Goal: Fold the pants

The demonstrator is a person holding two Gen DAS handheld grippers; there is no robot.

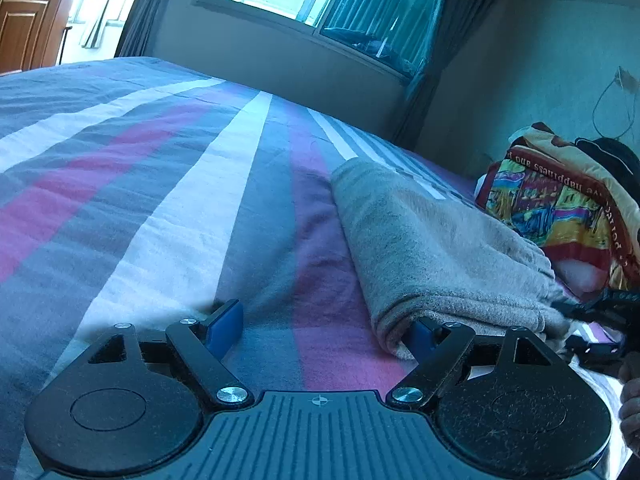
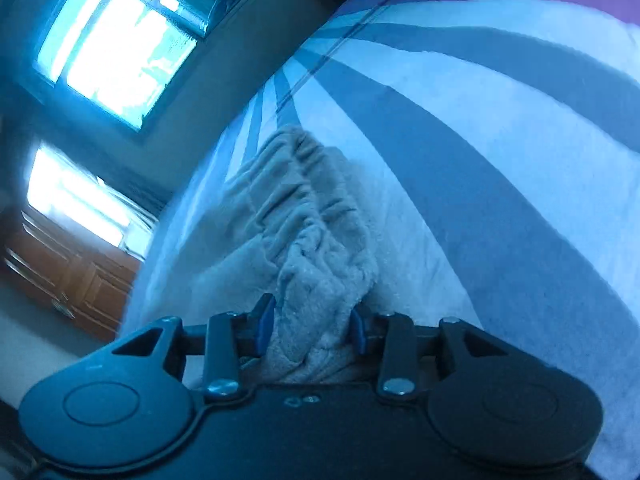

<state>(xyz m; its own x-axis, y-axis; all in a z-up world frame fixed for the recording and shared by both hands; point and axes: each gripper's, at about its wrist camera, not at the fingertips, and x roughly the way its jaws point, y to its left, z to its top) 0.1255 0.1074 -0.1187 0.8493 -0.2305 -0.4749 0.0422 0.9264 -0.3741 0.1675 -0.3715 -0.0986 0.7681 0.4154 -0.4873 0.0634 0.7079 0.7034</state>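
The grey fleece pants (image 1: 432,248) lie folded in a long strip on the striped bedspread (image 1: 160,184), right of centre in the left wrist view. My left gripper (image 1: 324,322) is open wide and low over the bed; its right fingertip (image 1: 422,334) is tucked under the near folded edge of the pants, its left fingertip (image 1: 224,326) rests on bare bedspread. In the right wrist view my right gripper (image 2: 310,330) has the bunched elastic waistband of the pants (image 2: 308,240) between its fingers, half closed around the fabric.
A colourful printed blanket (image 1: 560,200) lies at the right end of the bed, beyond the pants. The other gripper's dark body (image 1: 600,320) and a hand show at the right edge. A window, curtains and a wooden door (image 1: 24,12) stand beyond the bed.
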